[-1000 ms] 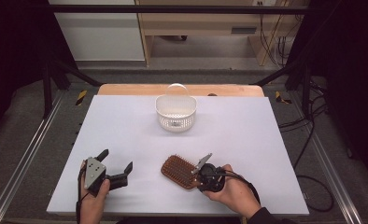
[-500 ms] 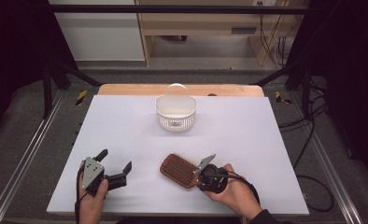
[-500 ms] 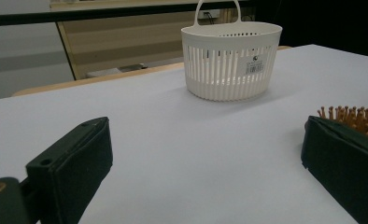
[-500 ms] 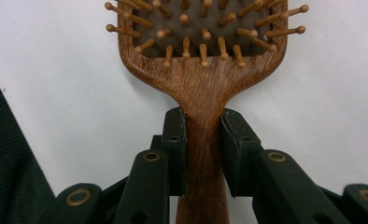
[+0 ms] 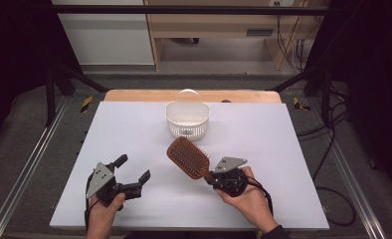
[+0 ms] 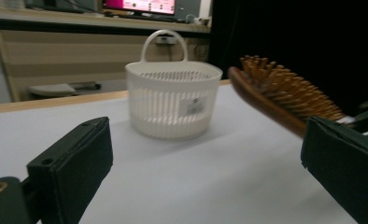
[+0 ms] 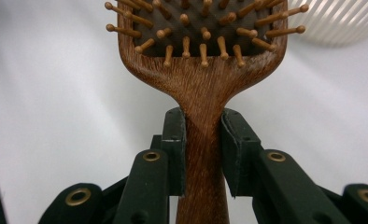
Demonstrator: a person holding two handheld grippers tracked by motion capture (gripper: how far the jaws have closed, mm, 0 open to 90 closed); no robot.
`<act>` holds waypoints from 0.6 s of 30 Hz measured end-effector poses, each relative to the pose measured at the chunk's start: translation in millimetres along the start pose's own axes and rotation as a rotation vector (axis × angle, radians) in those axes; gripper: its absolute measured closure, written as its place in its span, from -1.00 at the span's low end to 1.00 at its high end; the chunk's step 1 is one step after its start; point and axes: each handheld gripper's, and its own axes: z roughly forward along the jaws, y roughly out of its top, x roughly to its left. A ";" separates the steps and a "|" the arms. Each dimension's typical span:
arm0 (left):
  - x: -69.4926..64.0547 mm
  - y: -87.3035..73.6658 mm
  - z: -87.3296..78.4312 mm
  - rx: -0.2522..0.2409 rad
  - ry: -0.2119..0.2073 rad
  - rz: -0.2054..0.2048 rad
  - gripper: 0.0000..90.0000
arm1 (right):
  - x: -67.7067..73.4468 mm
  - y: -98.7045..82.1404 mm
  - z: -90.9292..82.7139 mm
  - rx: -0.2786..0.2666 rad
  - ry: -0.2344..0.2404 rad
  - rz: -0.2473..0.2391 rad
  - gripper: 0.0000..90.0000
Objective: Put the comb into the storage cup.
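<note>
**Hairbrush lifted by its handle, basket not yet reached**

High view: we are seeing the right tongs clamping the handle of the wooden hairbrush, whose head is pointing up and away toward the white basket. We are judging the pickup as done and the carry to the basket, most likely its destination, as left to do. The left tongs are standing apart and holding nothing, near the front left of the table. Nothing is lying between brush and basket.

Left gripper view: we are looking between two parted black jaws at the basket, upright with its handle loop raised; the hairbrush is hanging above the table to one side, bristles up. The loop may be getting in the way of a straight drop.

Right gripper view: we are seeing both pads pressing the narrow neck of the hairbrush, with the ribbed basket wall beyond.
</note>
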 end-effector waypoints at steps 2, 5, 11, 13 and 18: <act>-5.7 8.3 6.8 -0.001 -0.017 -0.005 -0.94 | -1.9 4.0 -1.1 -0.094 -0.008 0.019 0.62; -12.4 20.6 16.2 -0.007 -0.058 -0.026 -0.94 | -1.2 7.5 -1.6 -0.139 -0.017 0.016 0.62; -22.5 41.2 35.5 -0.022 -0.138 -0.096 -0.93 | 2.9 13.9 -2.3 -0.239 -0.029 0.002 0.62; -24.5 45.8 42.4 -0.017 -0.148 -0.101 -0.92 | 3.3 14.2 -1.7 -0.270 -0.031 0.010 0.62; -29.5 51.9 58.2 -0.008 -0.187 -0.110 -0.92 | 3.9 15.2 0.8 -0.319 -0.039 0.011 0.62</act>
